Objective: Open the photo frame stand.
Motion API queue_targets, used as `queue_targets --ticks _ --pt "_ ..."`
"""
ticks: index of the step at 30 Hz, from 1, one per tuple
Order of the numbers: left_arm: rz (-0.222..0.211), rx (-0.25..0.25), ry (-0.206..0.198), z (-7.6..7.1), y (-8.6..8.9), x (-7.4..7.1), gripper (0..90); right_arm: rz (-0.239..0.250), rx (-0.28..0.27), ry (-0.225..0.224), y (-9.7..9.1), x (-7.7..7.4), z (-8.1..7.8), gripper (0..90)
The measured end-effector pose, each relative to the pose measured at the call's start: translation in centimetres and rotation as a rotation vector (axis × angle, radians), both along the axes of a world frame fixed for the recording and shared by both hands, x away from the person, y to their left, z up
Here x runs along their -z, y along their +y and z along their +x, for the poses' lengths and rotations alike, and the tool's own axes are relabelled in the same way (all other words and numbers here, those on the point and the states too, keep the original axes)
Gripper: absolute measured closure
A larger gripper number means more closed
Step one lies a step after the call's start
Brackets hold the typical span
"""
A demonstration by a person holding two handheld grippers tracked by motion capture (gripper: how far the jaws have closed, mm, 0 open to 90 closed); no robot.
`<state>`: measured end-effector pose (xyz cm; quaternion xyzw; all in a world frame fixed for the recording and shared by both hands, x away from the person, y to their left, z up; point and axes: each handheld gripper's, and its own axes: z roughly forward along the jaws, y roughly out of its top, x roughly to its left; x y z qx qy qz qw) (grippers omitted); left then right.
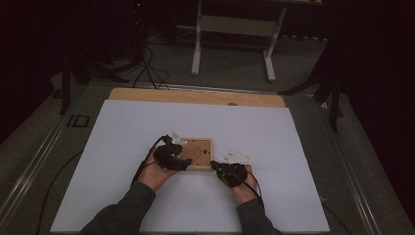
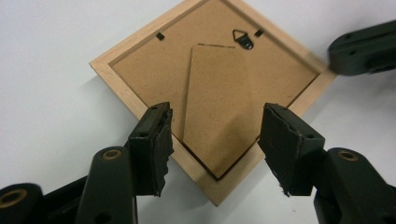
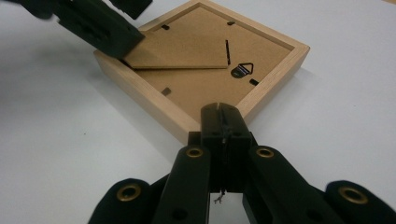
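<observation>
Frame (image 1: 199, 152) lies face-down on the white tabletop (image 1: 122, 147), its easel stand (image 2: 217, 102) pointing straight at your left gripper (image 2: 215, 140), whose fingers (image 2: 152, 144) gape wide either side of the tip, while your right gripper (image 3: 219, 112), fingers shut, pins the near corner.

Clearance around the picture frame (image 1: 198, 153) on the white sheet (image 1: 274, 132)

The sheet lies bare on the far side, the left and the right of the frame, so approach from those sides is unobstructed. The left gripper (image 1: 172, 155) stands over the frame's left edge, jaws apart above the folded stand flap (image 2: 217, 105), blocking that side. The right gripper (image 1: 230, 171), jaws closed, sits against the frame's near right corner. Both forearms occupy the near edge. The wooden table strip (image 1: 195, 96) beyond the sheet is free.
</observation>
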<state>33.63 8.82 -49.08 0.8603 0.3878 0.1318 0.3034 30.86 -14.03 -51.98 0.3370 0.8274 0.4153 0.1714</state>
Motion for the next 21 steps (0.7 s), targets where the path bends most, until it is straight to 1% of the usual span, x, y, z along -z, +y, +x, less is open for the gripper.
queue_targets --ticks 2,6,10,14,17,19,21 --pt "0.015 -0.003 -0.003 0.1 -0.2 0.3 42.6 0.001 0.001 -0.001 0.0 0.0 0.0 89.5" --pt "0.015 0.000 0.008 0.4 -0.5 0.6 41.3 0.003 0.003 -0.003 0.0 0.0 0.0 89.4" --pt "0.026 0.009 0.003 0.5 -0.7 0.6 41.3 0.000 0.002 -0.004 0.0 0.0 0.0 89.4" --pt "0.038 0.008 0.000 0.7 -0.9 0.6 41.0 -0.001 0.001 -0.004 0.0 0.0 0.0 89.3" --pt "0.046 0.011 -0.010 0.9 -1.2 0.7 41.0 -0.002 0.000 -0.005 0.0 0.0 0.0 89.3" --pt "0.053 0.018 -0.008 1.0 -1.4 0.8 41.6 -0.003 0.000 -0.004 0.0 0.0 0.0 89.3" --pt "0.047 0.018 0.002 1.2 -1.5 0.8 42.4 -0.004 -0.001 -0.006 0.0 0.0 0.0 89.3"
